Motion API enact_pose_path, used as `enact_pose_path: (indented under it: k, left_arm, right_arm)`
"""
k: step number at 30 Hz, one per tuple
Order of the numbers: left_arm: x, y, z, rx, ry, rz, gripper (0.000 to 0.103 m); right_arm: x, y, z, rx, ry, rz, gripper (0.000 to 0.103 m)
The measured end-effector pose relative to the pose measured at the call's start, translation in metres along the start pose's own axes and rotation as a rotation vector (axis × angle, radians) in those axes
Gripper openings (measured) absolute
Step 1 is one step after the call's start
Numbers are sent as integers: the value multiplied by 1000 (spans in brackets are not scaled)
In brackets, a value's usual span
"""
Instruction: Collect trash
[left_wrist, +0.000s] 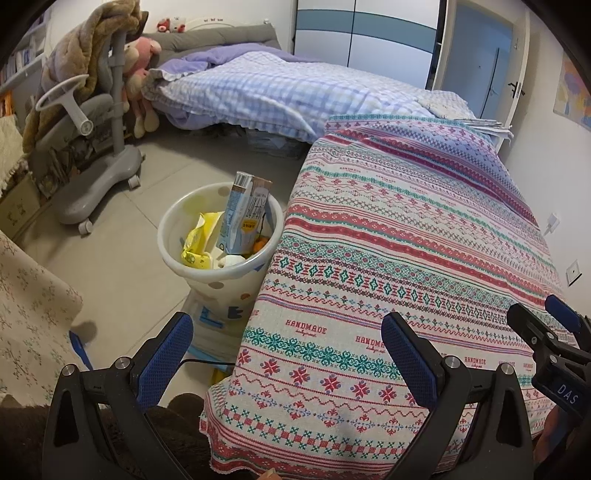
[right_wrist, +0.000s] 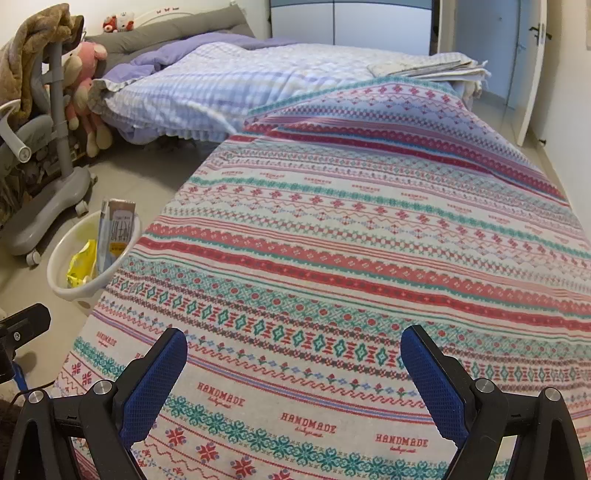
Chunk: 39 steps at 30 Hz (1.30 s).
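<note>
Trash bin (left_wrist: 207, 240), white with coloured dots, sits on the grey tile floor (left_wrist: 122, 266) right against the left edge of the table with the patterned cloth (left_wrist: 406, 240). We see it packed: a tall blue-and-white carton (left_wrist: 236, 218) stands upright and pokes above the rim, a brown carton (left_wrist: 258, 206) leans against it on the right, a crumpled yellow wrapper (left_wrist: 197, 240) lies to the left, something small and orange sits low by the right wall, and white scraps lie at the front.

Left gripper (left_wrist: 286, 349): both blue-padded fingers spread wide, nothing between them. It hangs over the near left corner of the cloth, one finger over the floor side, the other over the fabric. The right gripper (left_wrist: 550, 332) shows at the far right edge of that view, just beside it.

From the right wrist view, we have the right gripper (right_wrist: 293, 360) with jaws wide apart too, nothing held, over the near part of the cloth, which reads "HANDMADE" in red. The bin (right_wrist: 92, 258) appears at the left there, partly hidden behind the table edge, cartons and wrapper visible.

Further back: a bed with a blue checked quilt (left_wrist: 277, 88), a pink plush toy (left_wrist: 140, 70) propped at its side, a grey wheeled chair (left_wrist: 99, 122) with a brown blanket draped over it, and a wardrobe (left_wrist: 362, 33) against the far wall.
</note>
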<state>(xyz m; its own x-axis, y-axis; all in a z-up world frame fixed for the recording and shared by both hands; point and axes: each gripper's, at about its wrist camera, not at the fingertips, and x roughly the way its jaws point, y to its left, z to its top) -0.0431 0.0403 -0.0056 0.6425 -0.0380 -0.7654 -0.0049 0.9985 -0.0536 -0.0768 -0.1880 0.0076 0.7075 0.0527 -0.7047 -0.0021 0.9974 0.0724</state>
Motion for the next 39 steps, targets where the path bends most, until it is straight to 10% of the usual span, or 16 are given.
enact_pose_path:
  k: [39]
  left_arm:
    - [-4,-5,1,18,-16,1,103]
  right_arm:
    - [3,1,-1,13,13,-4,96]
